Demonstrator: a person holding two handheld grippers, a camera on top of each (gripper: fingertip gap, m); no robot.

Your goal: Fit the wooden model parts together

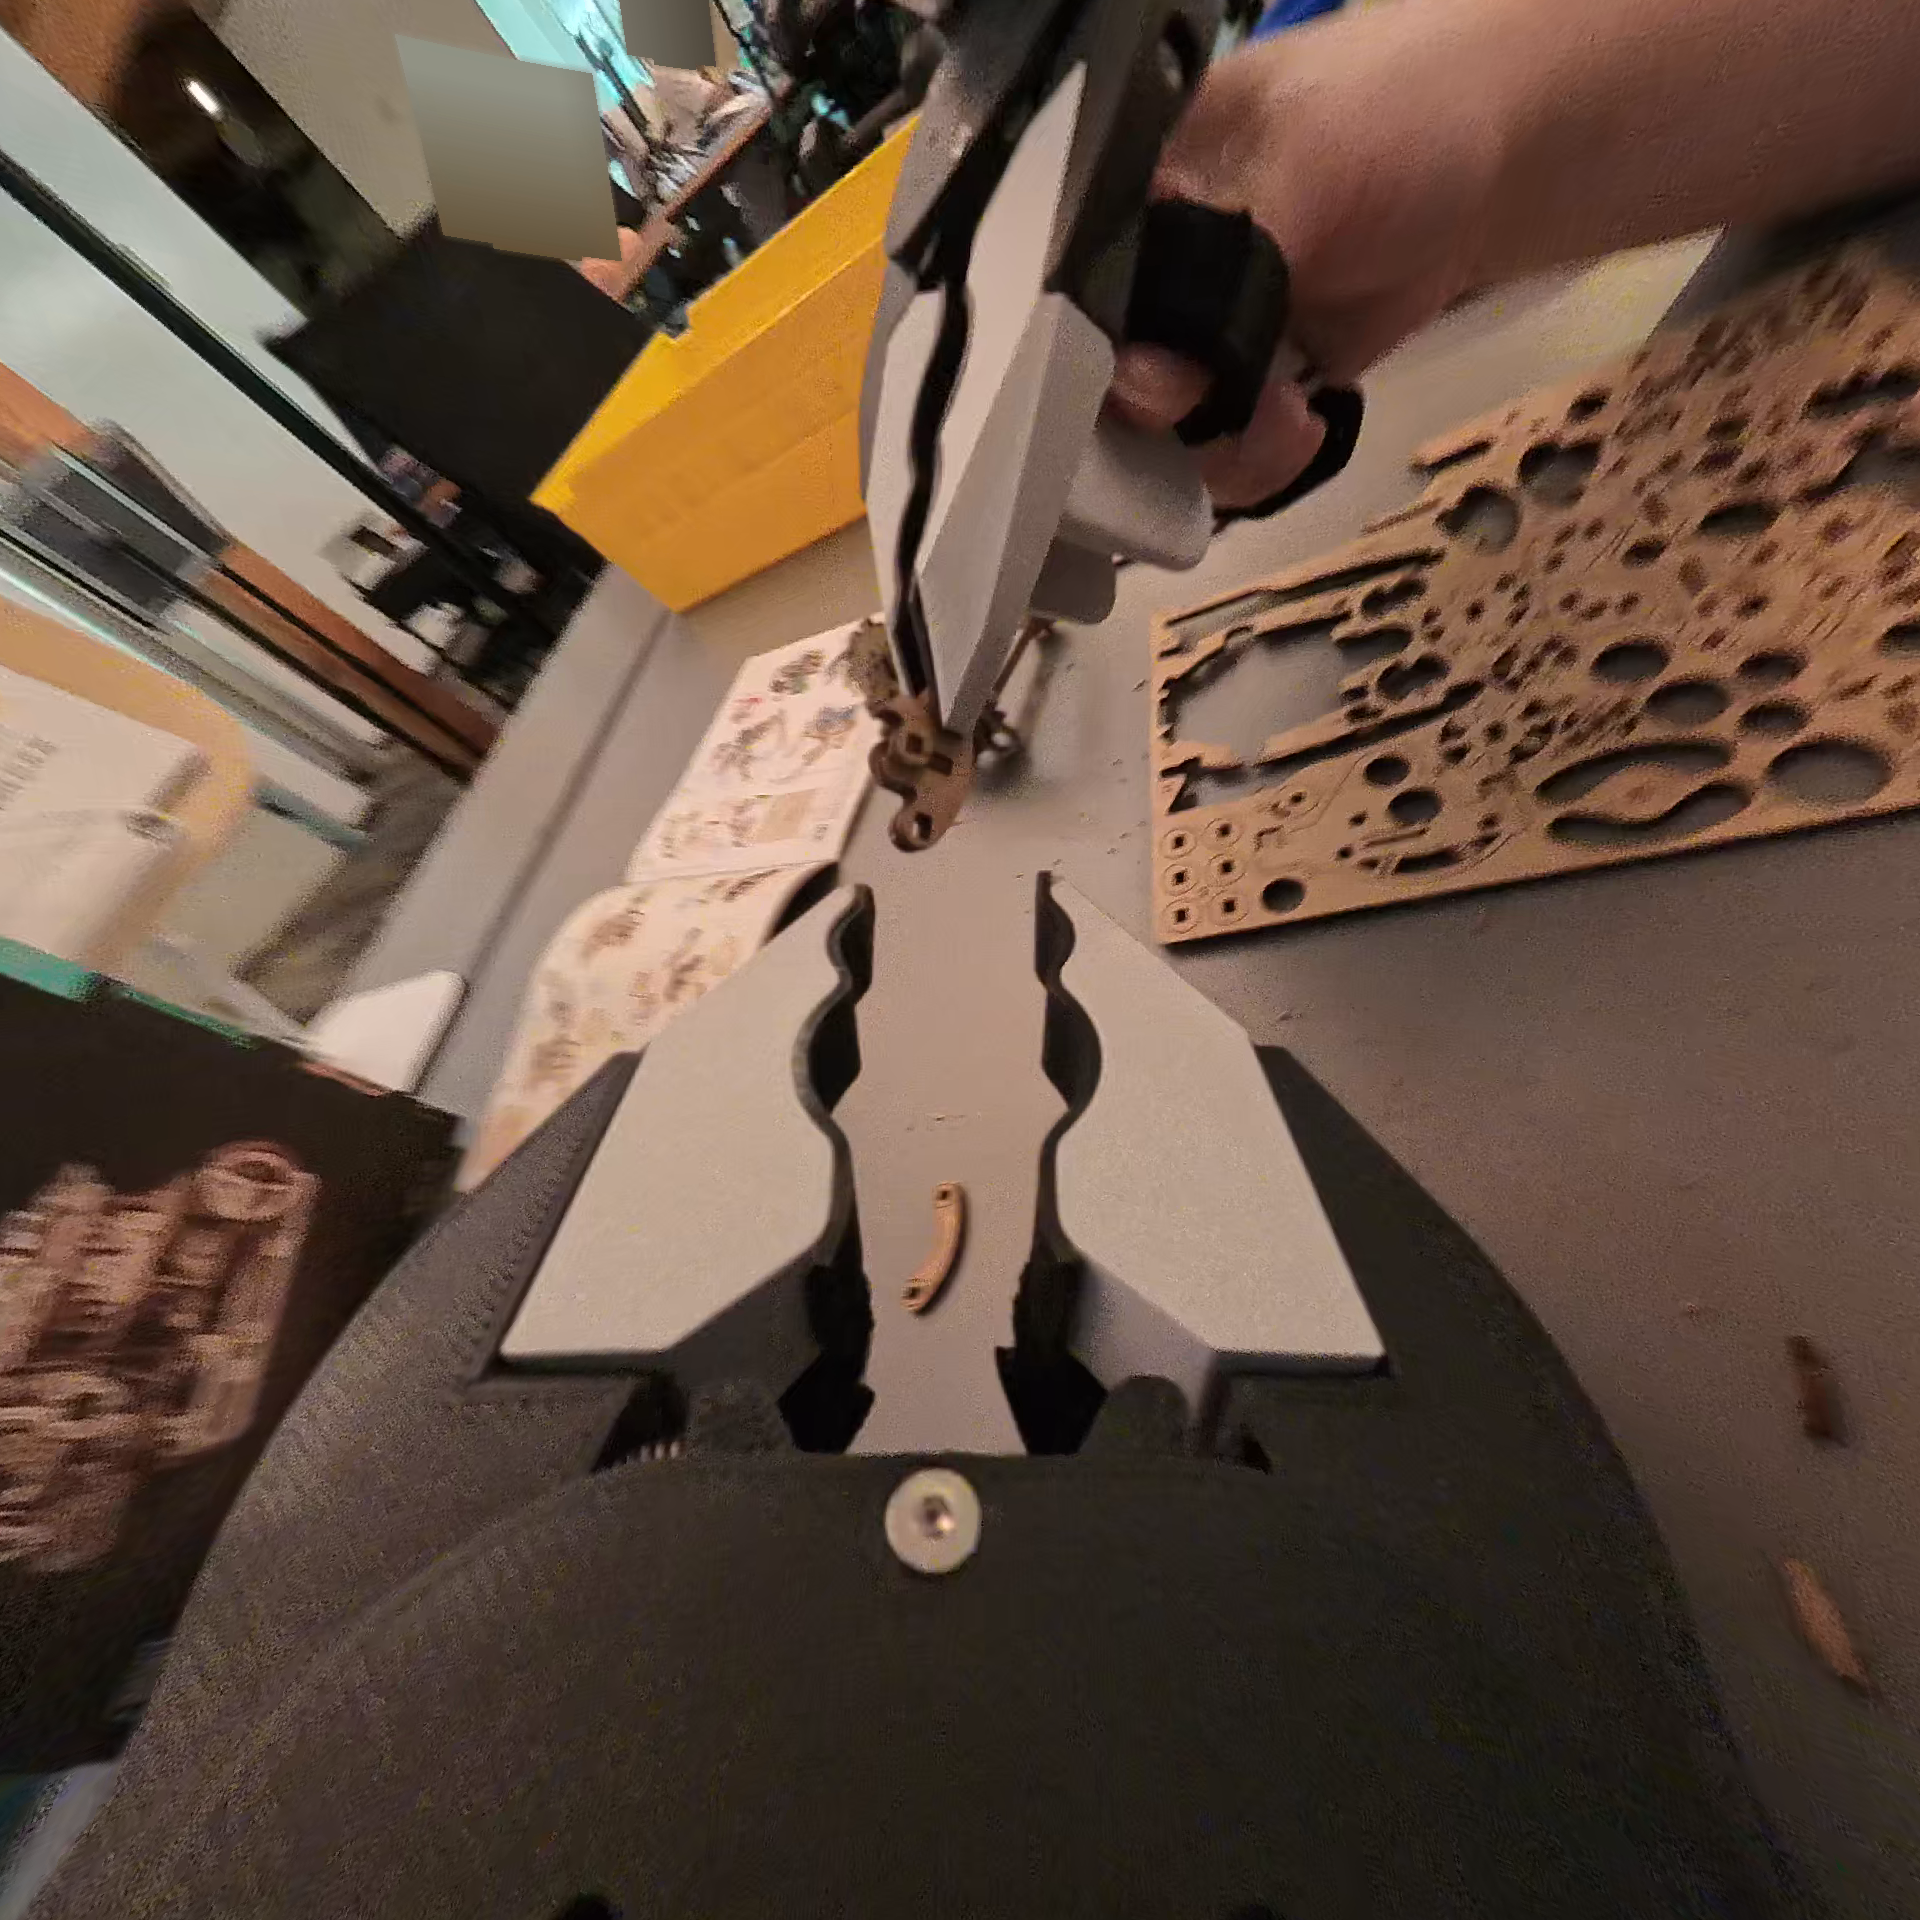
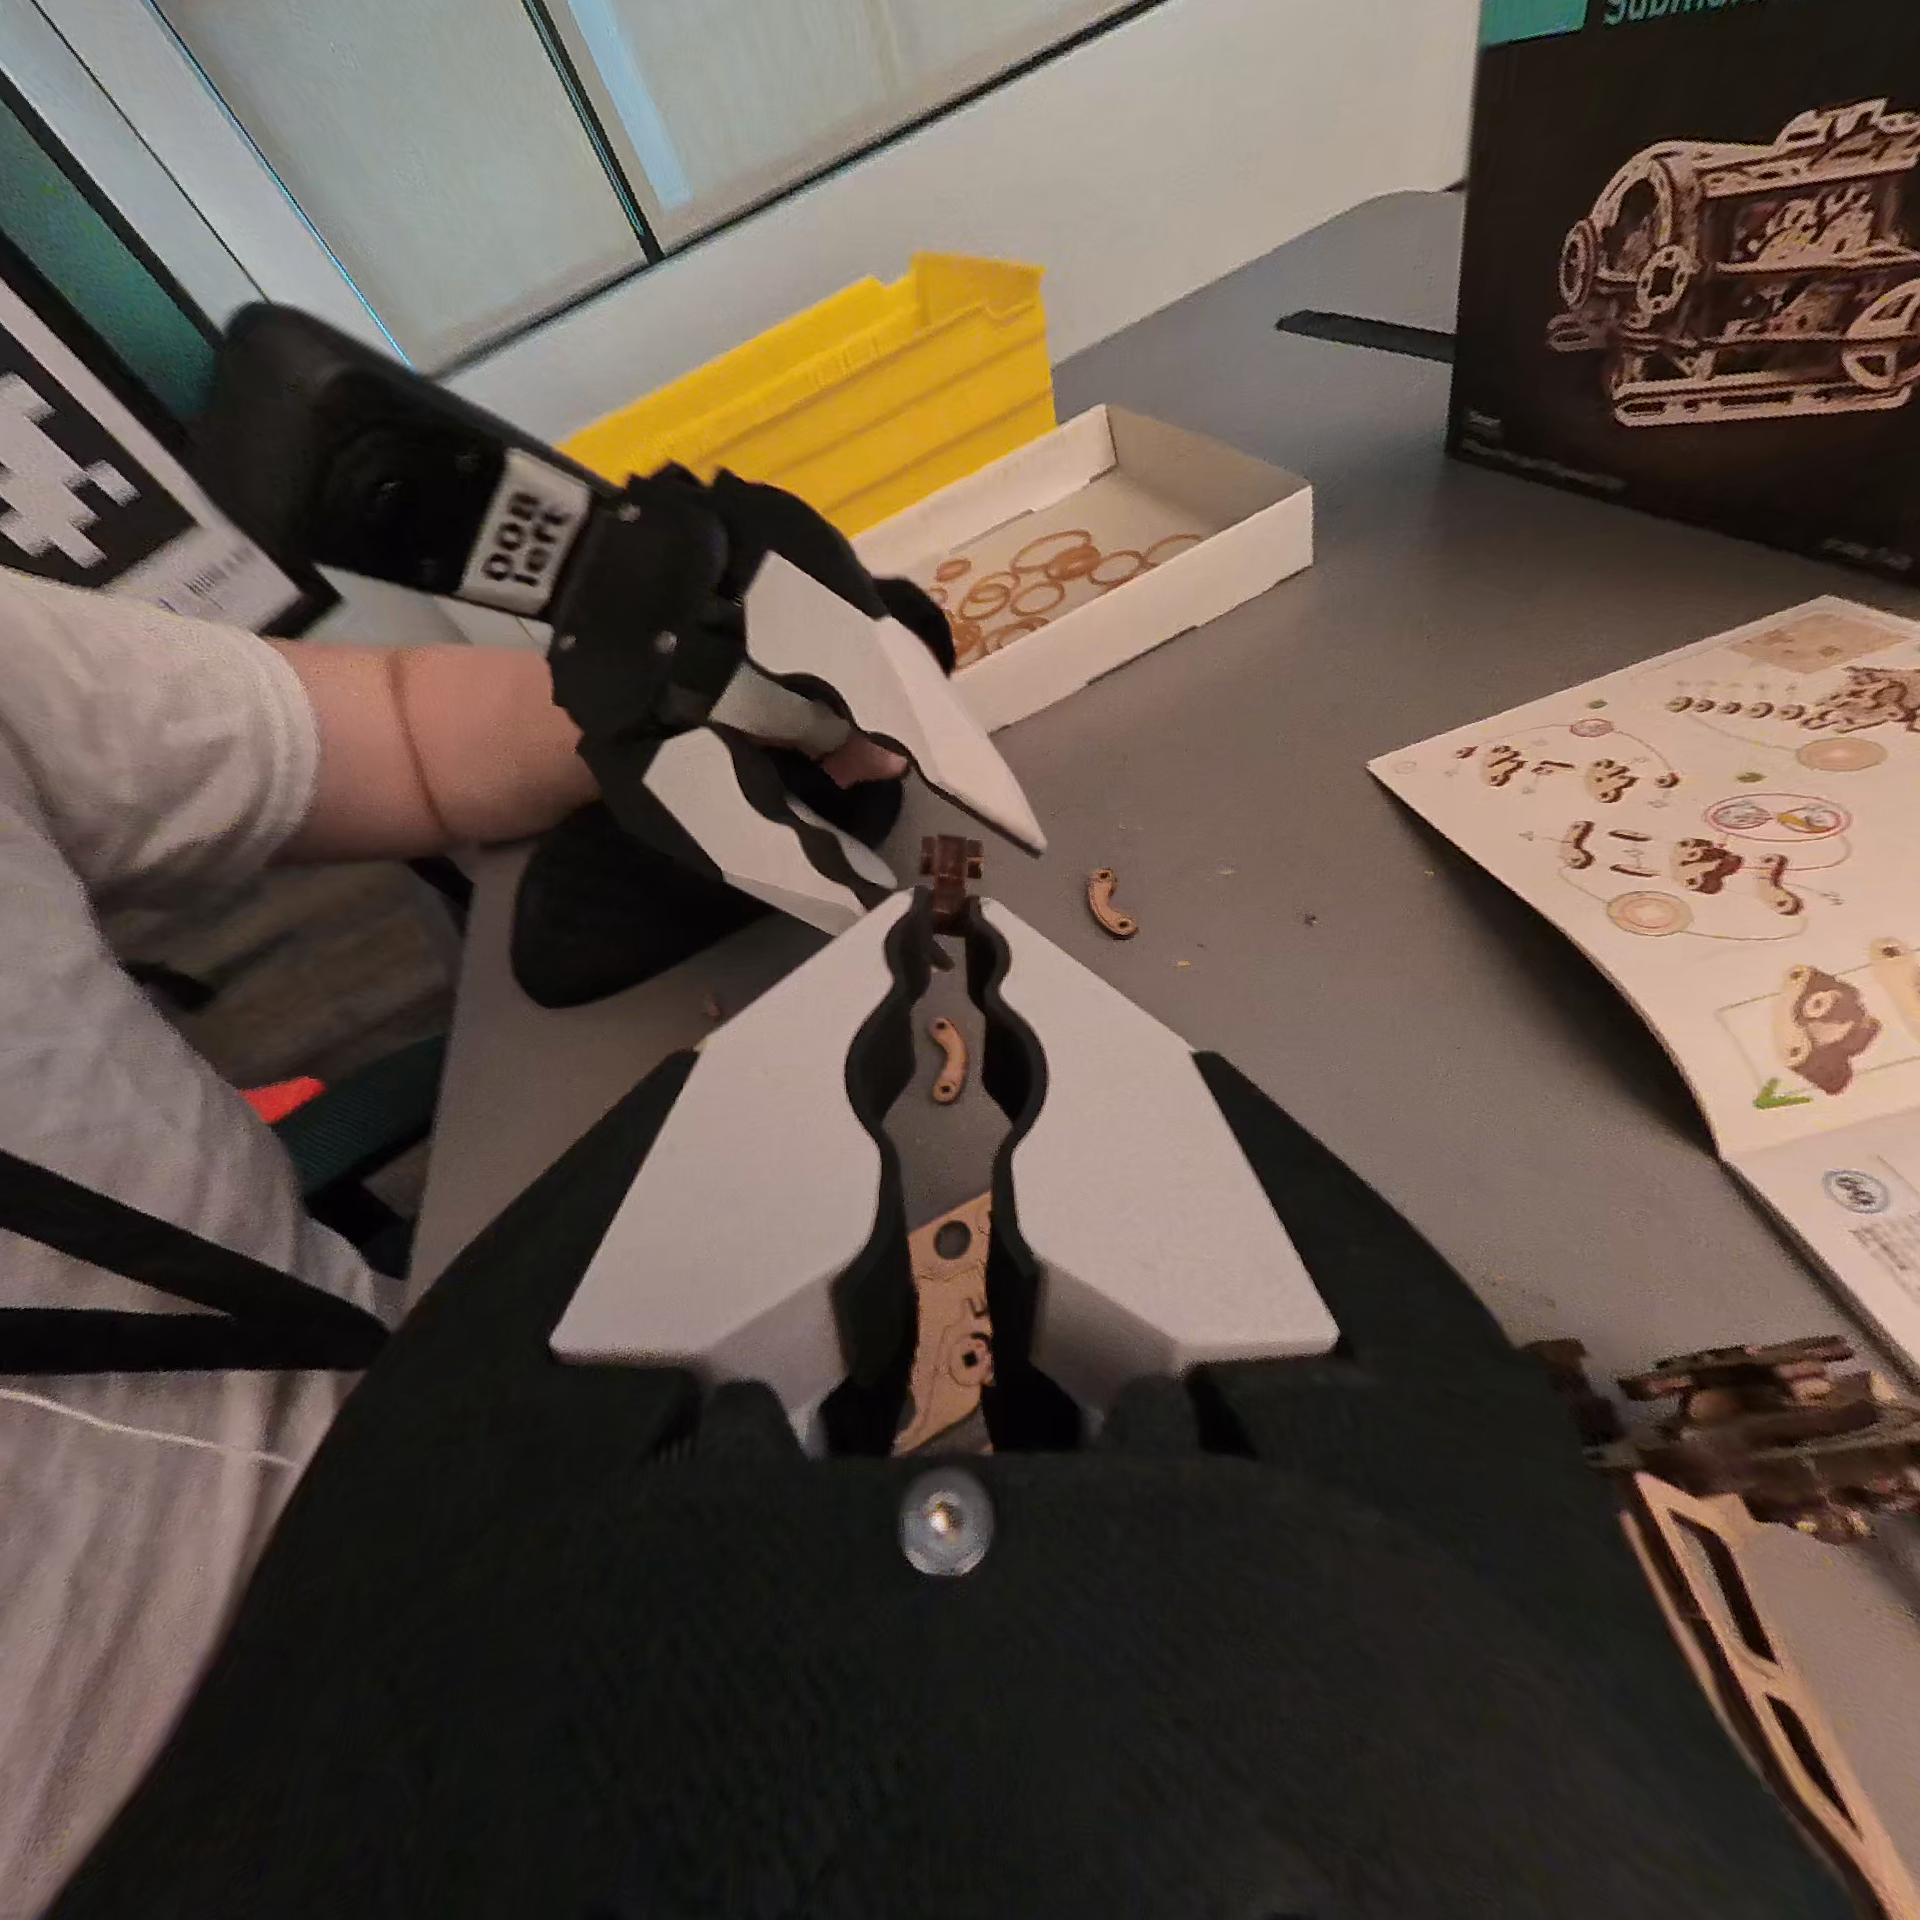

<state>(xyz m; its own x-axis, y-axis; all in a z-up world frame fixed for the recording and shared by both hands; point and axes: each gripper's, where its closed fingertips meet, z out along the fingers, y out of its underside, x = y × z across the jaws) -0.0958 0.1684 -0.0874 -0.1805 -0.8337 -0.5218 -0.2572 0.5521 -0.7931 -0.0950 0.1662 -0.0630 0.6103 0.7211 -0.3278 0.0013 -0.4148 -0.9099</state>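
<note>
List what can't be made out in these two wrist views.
- Small brown wooden sub-assembly: right wrist view, the closed right gripper covers its lower part; its joints are too small in both views.
- Black model box: left wrist view, motion-blurred and cut by the left edge.
- Dark wooden built section: right wrist view, cut by the right edge.
- Two small brown scraps: left wrist view, blurred.

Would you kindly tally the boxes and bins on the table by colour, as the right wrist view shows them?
Yellow bin: 1
White box: 1
Black box: 1
Total: 3
</note>
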